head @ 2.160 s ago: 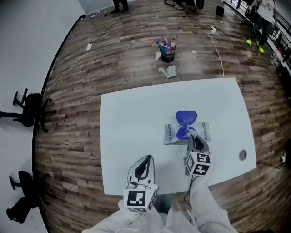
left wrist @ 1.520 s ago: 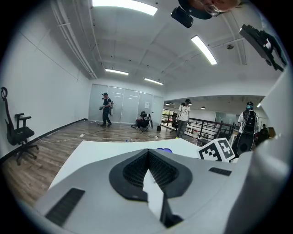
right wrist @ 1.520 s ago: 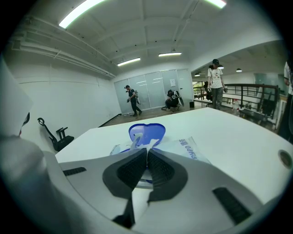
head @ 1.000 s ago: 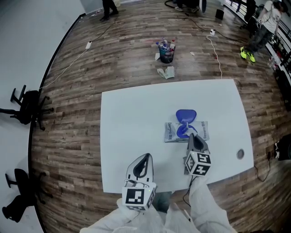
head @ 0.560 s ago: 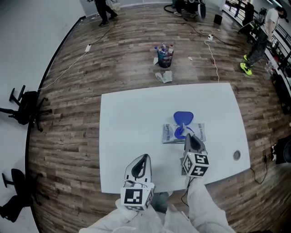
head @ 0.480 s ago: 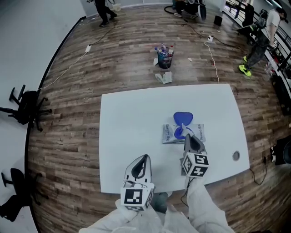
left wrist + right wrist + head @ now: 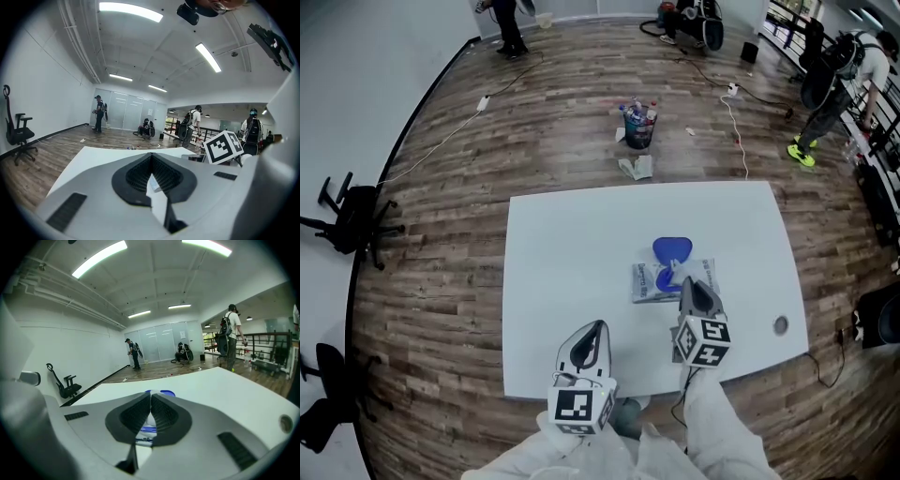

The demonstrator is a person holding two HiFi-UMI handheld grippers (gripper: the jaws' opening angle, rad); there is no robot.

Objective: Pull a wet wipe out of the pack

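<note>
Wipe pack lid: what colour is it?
Blue. The lid lies flipped open beyond the pack; best seen in the head view.

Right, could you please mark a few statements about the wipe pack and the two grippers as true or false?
The blue lid of the pack is flipped open. True.
The left gripper presses the pack down. False: it is shut and empty, apart from the pack.
The right gripper is shut on a white wipe that sticks out of the pack. True.
The pack is lifted off the table. False: it lies on it.
</note>
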